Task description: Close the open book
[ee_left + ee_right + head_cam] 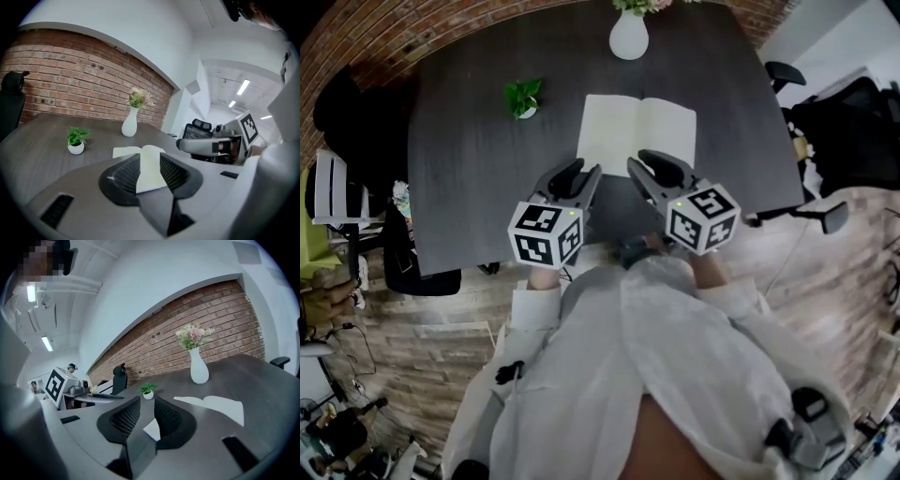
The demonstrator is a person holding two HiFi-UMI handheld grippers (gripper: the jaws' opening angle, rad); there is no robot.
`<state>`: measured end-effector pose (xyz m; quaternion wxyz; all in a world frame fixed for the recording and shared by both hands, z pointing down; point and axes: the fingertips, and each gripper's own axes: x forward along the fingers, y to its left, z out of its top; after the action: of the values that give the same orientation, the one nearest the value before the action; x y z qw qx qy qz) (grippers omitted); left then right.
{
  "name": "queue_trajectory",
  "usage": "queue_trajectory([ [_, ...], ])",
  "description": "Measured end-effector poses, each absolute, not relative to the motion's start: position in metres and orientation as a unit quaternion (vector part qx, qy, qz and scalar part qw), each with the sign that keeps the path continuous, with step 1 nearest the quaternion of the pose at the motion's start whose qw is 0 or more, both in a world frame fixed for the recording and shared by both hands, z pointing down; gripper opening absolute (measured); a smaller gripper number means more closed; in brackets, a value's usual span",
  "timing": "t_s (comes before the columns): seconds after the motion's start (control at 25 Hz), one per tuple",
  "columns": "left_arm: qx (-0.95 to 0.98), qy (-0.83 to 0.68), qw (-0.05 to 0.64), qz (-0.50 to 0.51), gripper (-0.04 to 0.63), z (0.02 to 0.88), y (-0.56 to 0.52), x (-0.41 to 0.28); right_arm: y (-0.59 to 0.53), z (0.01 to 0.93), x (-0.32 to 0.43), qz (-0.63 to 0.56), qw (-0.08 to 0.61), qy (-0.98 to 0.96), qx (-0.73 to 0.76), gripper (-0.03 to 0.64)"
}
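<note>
The open book (637,131) lies flat on the dark table (469,178), its pale pages up, a little beyond both grippers. My left gripper (580,175) hovers near the book's near-left corner, its jaws apart with nothing held. My right gripper (653,165) hovers at the near edge of the right page, also open and empty. In the left gripper view, the book (125,151) shows past the left gripper (150,165). In the right gripper view, the book (215,404) lies ahead and right of the right gripper (147,414).
A white vase (628,36) with flowers stands at the table's far edge behind the book. A small potted plant (523,97) sits left of the book. Office chairs (403,253) stand round the table, and a brick wall (70,89) runs behind it.
</note>
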<state>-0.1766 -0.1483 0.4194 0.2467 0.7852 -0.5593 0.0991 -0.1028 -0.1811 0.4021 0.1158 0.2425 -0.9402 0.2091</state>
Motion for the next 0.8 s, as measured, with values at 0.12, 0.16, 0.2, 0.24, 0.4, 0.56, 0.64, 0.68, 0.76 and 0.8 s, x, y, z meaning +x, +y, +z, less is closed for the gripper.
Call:
queue_trajectory([
  [0.12,0.775,-0.575,0.243,0.095,0.114,0.414,-0.175,-0.187,-0.209,0.399,-0.111,0.203,0.120,-0.944,0.230,0.092],
  [0.16,0.773,-0.579,0.244,0.093,0.114,0.413,-0.183,-0.190,-0.217,0.399,-0.112,0.202,0.124,-0.945,0.227,0.092],
  [0.2,0.770,-0.582,0.245,0.092,0.114,0.413,-0.189,-0.192,-0.223,0.400,-0.114,0.201,0.129,-0.945,0.224,0.092],
  [0.24,0.767,-0.585,0.246,0.092,0.114,0.414,-0.196,-0.193,-0.230,0.400,-0.115,0.200,0.133,-0.945,0.220,0.092],
  [0.4,0.757,-0.595,0.256,0.087,0.114,0.419,-0.220,-0.198,-0.257,0.409,-0.114,0.198,0.145,-0.945,0.216,0.092],
  [0.56,0.749,-0.600,0.268,0.086,0.114,0.428,-0.239,-0.199,-0.274,0.418,-0.110,0.206,0.157,-0.942,0.212,0.092],
  [0.64,0.745,-0.601,0.274,0.088,0.114,0.432,-0.244,-0.200,-0.276,0.423,-0.108,0.210,0.161,-0.941,0.209,0.092],
  [0.68,0.744,-0.602,0.277,0.089,0.114,0.434,-0.245,-0.200,-0.276,0.426,-0.107,0.212,0.163,-0.941,0.207,0.092],
  [0.76,0.742,-0.602,0.281,0.090,0.114,0.436,-0.247,-0.200,-0.274,0.433,-0.104,0.219,0.169,-0.939,0.203,0.092],
  [0.8,0.742,-0.601,0.283,0.091,0.114,0.437,-0.247,-0.199,-0.273,0.436,-0.103,0.223,0.173,-0.938,0.201,0.092],
])
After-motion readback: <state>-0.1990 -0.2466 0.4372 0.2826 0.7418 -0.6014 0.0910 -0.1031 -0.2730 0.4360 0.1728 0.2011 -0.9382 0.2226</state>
